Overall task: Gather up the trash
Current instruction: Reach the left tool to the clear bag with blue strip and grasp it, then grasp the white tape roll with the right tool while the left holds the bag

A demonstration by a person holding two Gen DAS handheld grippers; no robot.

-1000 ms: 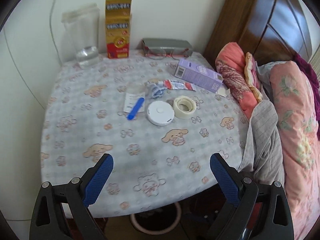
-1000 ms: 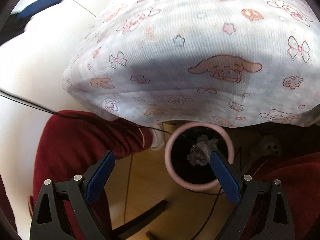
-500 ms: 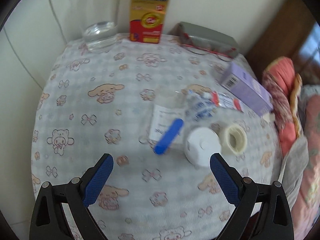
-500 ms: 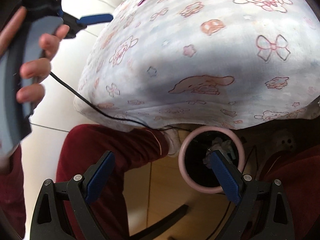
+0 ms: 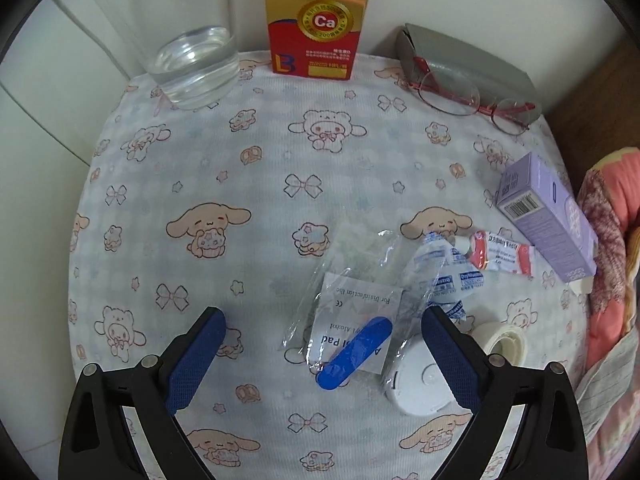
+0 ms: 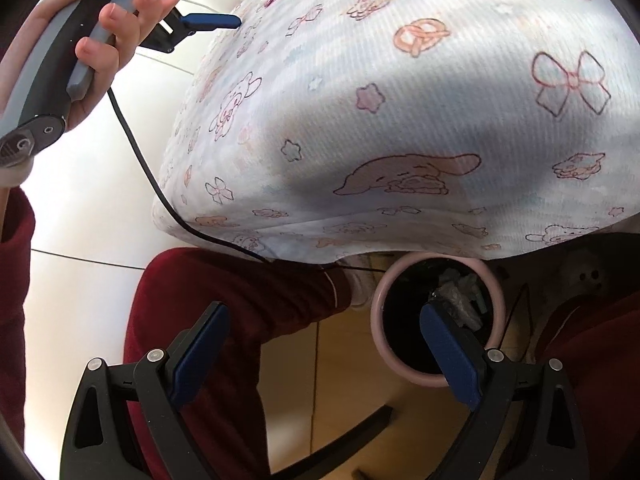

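The clear wrapper [image 5: 352,320] reads "Alcohol Pad"; the far box [image 5: 318,20] "Ca", "D3". Left hand-held gripper [image 5: 322,340] gapes wide over it. Right hand-held gripper [image 6: 323,340], wide and empty, alone shows the pink bin [image 6: 438,320].

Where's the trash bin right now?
In the right wrist view, the pink-rimmed trash bin stands on the floor at lower right, under the edge of the cartoon-print tablecloth, partly behind the open right gripper.
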